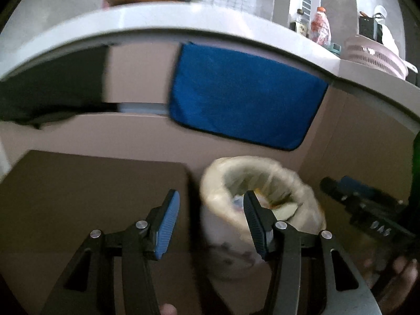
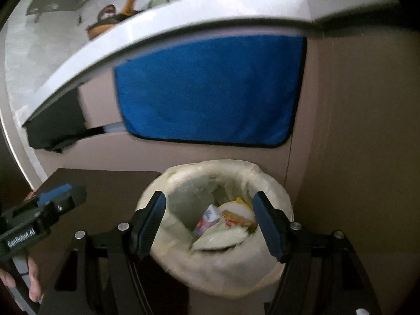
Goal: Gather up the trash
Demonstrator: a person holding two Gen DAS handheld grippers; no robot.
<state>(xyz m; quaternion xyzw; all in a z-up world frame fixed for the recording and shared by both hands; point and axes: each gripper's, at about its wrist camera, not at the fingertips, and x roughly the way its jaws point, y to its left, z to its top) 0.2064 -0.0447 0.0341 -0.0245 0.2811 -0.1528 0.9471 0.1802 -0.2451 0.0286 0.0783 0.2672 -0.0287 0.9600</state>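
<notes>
A small bin lined with a cream bag [image 2: 210, 168] stands on the floor against a beige cabinet front. Inside it lie crumpled wrappers [image 2: 223, 223] in white, yellow and pink. My right gripper [image 2: 209, 195] hovers over the bin's mouth, open, with nothing between its fingers. In the left wrist view the bin [image 1: 236, 161] sits right of centre, with wrappers [image 1: 284, 207] showing inside. My left gripper [image 1: 211, 193] stands open and empty over the bin's left rim. Each gripper shows in the other's view: the right gripper [image 1: 367, 210], and the left gripper [image 2: 47, 207], held by a hand.
A blue towel [image 2: 210, 89] hangs on the cabinet front under a white counter edge [image 2: 157, 34]. A black cloth [image 2: 55, 126] hangs left of it. A dark brown flat-topped box [image 1: 92, 183] stands left of the bin. A pink basket [image 1: 372, 55] and a bottle [image 1: 320, 26] sit on the counter.
</notes>
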